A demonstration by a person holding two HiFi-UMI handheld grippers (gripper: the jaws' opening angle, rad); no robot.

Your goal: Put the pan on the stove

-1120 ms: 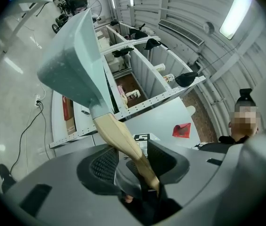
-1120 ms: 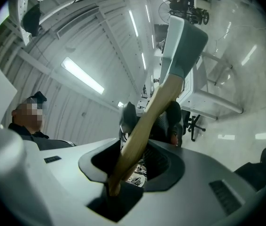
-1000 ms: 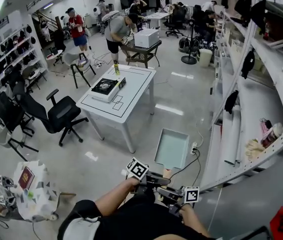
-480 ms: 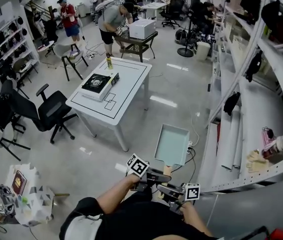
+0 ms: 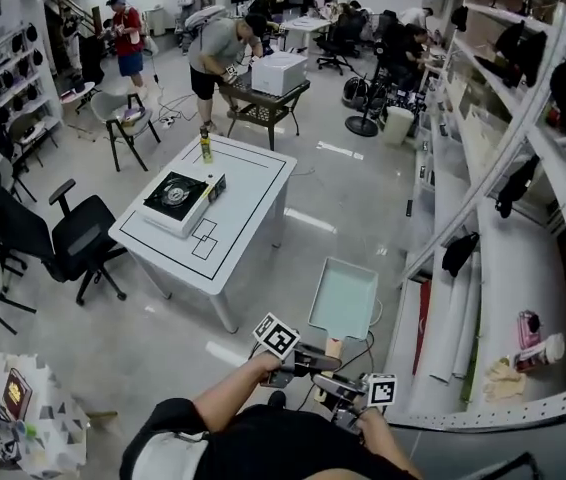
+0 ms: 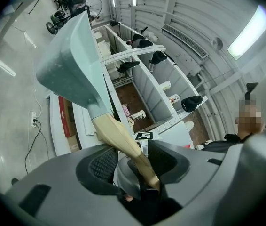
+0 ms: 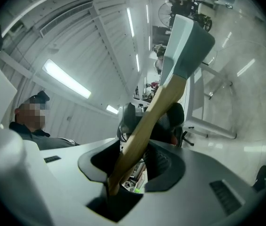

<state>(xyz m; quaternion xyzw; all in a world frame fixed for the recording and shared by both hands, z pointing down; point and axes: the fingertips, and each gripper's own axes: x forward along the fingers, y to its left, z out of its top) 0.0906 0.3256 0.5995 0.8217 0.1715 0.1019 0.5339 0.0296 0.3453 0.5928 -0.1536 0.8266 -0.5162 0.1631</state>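
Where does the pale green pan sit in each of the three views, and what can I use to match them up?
Head view: the pan is low centre, held out over the floor.
Left gripper view: upper left, rising away from the jaws.
Right gripper view: upper right, above the jaws.
Shared landmark: its wooden handle, which runs down between the jaws in both gripper views.

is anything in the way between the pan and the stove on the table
Nothing visible does. Only floor lies between the pan and the white table, and the stove top looks bare from the head view.
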